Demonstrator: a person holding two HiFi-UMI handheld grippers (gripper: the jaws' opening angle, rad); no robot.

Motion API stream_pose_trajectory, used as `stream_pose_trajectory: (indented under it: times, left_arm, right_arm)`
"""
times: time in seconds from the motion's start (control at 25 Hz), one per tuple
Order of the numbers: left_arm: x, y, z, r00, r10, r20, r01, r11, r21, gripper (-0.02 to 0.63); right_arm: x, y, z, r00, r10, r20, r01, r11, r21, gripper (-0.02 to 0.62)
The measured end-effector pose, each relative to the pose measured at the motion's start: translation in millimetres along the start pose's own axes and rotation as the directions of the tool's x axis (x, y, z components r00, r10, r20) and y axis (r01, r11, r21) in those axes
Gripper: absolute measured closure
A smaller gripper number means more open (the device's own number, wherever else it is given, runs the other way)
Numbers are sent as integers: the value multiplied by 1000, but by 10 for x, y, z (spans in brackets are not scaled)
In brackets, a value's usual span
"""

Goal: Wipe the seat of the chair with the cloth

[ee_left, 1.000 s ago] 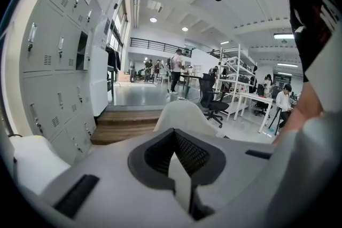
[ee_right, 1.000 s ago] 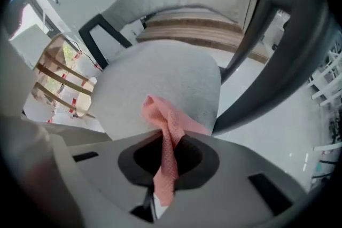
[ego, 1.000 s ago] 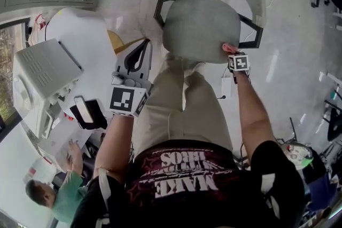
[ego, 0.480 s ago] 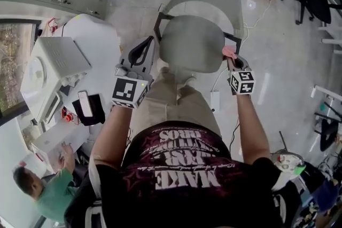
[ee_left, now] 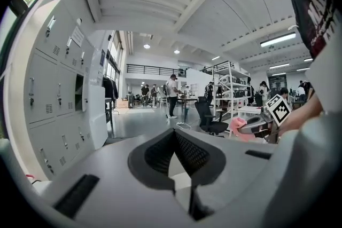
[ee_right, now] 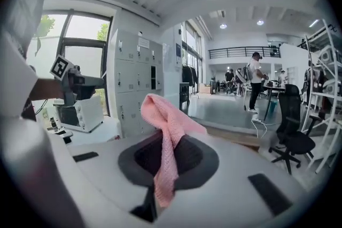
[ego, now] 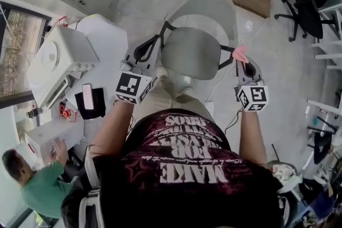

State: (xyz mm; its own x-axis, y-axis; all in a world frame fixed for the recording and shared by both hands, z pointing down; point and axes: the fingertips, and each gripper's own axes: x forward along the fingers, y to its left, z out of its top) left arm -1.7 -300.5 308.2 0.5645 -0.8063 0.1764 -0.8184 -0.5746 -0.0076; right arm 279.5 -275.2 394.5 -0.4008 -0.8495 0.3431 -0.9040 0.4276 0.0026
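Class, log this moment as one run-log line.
left gripper: shut, empty | right gripper: shut on pink cloth, held beside chair seat | wiping: not under way

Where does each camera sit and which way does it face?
Head view: on the head, steeply down at the chair; torso, arms, both grippers show.
Left gripper view: on the left gripper, level across the floor; its shut jaws show.
Right gripper view: on the right gripper, toward the lockers; jaws pinching the cloth.
Shared: each gripper view catches the other gripper.
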Motion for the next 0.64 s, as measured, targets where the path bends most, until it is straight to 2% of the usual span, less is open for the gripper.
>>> stream_pose_trajectory:
  times: [0.16, 0.32, 0.64]
  left_arm:
    - [-113, -85, 165, 1000, 30, -1, -30, 1000, -8, 604]
    - [-299, -111, 231, 999, 48, 20, -49, 998, 26, 604]
    - [-485, -135, 489, 997, 81, 17, -81, 997, 8, 604]
  right_arm:
    - [-125, 126, 329, 998, 43, 52, -43, 999, -1, 568]
    - [-136, 281, 395, 994, 61, 92, -58, 998, -34, 568]
    - [-318, 286, 655, 994, 73, 78, -71, 997, -30, 568]
